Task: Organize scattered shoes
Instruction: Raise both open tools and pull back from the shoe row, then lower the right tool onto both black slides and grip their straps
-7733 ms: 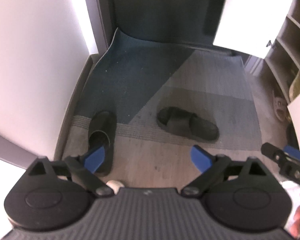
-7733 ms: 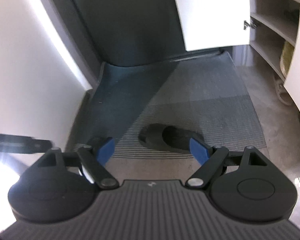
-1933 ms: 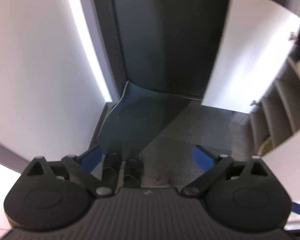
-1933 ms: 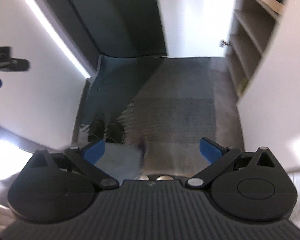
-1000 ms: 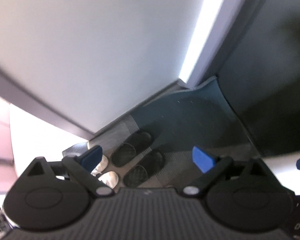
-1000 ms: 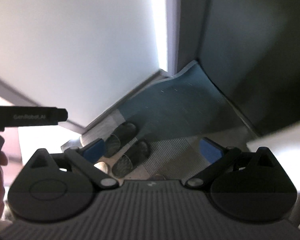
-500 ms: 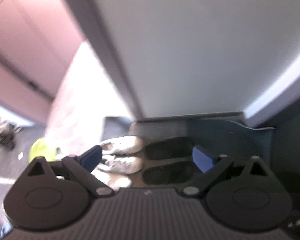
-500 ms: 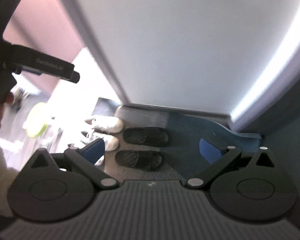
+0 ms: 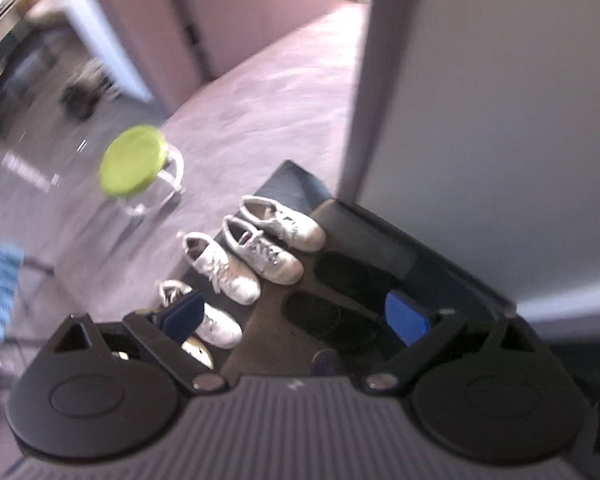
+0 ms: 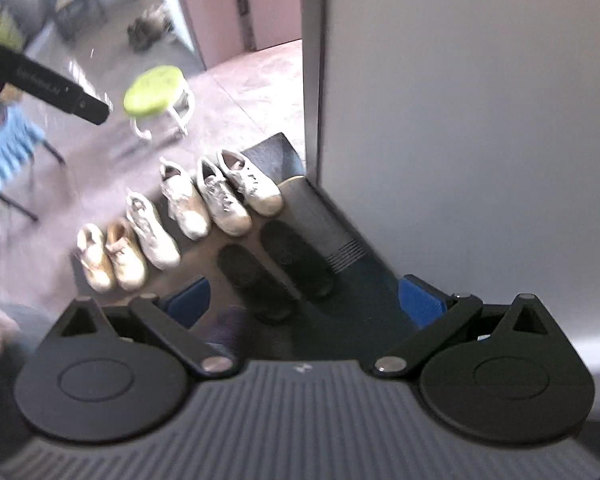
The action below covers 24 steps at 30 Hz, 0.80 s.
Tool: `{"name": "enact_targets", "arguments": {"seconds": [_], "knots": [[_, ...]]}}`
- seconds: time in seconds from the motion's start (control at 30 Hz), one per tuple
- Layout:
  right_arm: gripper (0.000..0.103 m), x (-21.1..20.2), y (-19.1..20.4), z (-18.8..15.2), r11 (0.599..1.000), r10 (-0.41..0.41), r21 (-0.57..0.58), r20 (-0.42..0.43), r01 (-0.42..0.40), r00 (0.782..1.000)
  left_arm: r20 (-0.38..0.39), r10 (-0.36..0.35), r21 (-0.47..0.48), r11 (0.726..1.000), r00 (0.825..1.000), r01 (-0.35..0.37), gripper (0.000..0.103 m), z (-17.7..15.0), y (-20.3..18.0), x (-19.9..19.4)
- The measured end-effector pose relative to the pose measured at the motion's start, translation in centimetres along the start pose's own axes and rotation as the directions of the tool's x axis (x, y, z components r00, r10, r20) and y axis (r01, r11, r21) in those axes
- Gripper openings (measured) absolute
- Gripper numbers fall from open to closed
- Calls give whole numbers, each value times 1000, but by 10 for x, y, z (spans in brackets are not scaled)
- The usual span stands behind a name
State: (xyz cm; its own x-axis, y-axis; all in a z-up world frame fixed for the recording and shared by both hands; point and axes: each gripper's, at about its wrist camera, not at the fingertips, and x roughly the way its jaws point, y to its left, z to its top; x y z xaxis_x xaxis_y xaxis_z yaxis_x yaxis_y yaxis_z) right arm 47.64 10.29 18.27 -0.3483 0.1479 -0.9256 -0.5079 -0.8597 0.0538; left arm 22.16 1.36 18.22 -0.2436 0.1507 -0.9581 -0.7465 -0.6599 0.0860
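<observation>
Two black slippers (image 10: pixel 276 268) lie side by side on the dark mat (image 10: pixel 324 220) by the wall; the left wrist view shows the same black slippers (image 9: pixel 340 296). Beyond them a row of white and beige sneakers (image 10: pixel 188 208) stands in pairs, also visible as white sneakers (image 9: pixel 260 252) from the left wrist. My left gripper (image 9: pixel 296 316) is open and empty, high above the shoes. My right gripper (image 10: pixel 304 296) is open and empty too. The left gripper's black body (image 10: pixel 48 84) crosses the upper left of the right wrist view.
A stool with a lime-green seat (image 10: pixel 156 88) stands on the floor past the sneakers. A white wall panel (image 10: pixel 460 120) rises on the right, its edge beside the mat. A blue chair (image 10: pixel 8 148) is at the far left. Open floor lies toward the room behind.
Both views have swung left from the doormat corner toward the room. The sneaker row, stool and hallway have come into sight. The slippers now lie paired; both grippers stayed open.
</observation>
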Motion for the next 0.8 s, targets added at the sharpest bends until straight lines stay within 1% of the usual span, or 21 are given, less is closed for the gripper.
{"name": "enact_targets", "arguments": {"seconds": [0.07,0.13,0.2,0.23,0.3,0.33,0.4,0.43,0.47,0.5,0.53,0.57,0.67,0.73,0.8], "knots": [[103,17,-3,11,999,35,-32,-21,-36,999,1,20,-94,995,1000,-20,98,2,13,-1],[103,30,-5,19,996,63,-56,-41,-65,997,4,46,-156,987,999,-45,98,1,20,-4],[103,51,-9,33,991,96,-89,-61,-101,994,12,99,-209,973,995,-95,98,-2,25,-7],[103,62,-12,38,987,114,-109,-65,-121,991,13,127,-235,965,992,-121,99,-3,26,-8],[103,84,-17,46,974,151,-157,-76,-162,986,7,185,-302,937,983,-175,99,-9,27,-5],[103,99,-20,48,967,164,-185,-82,-177,983,2,213,-340,919,977,-200,99,-12,25,-1],[103,129,-29,54,961,195,-184,-72,-205,978,-9,264,-396,885,965,-246,99,-18,18,15],[103,148,-36,56,957,227,-170,-67,-235,972,-25,294,-424,862,955,-277,99,-22,13,25],[103,163,-40,55,953,245,-167,-71,-253,967,-51,321,-460,833,946,-308,99,-28,7,38],[103,186,-45,52,950,250,-170,-86,-261,964,-71,327,-495,808,942,-318,99,-34,1,48],[103,198,-47,50,951,244,-173,-95,-257,965,-90,324,-530,785,942,-321,99,-41,-3,57],[103,220,-52,43,954,230,-175,-105,-245,968,-108,317,-560,764,942,-321,99,-47,-8,66],[103,267,-59,17,945,235,-199,-143,-260,961,-158,297,-605,725,942,-330,99,-68,-26,102],[103,301,-56,-6,921,254,-257,-177,-293,951,-176,278,-645,692,944,-324,99,-84,-35,125],[103,335,-49,-29,889,259,-333,-200,-314,945,-195,259,-687,652,946,-320,99,-104,-43,153]]}}
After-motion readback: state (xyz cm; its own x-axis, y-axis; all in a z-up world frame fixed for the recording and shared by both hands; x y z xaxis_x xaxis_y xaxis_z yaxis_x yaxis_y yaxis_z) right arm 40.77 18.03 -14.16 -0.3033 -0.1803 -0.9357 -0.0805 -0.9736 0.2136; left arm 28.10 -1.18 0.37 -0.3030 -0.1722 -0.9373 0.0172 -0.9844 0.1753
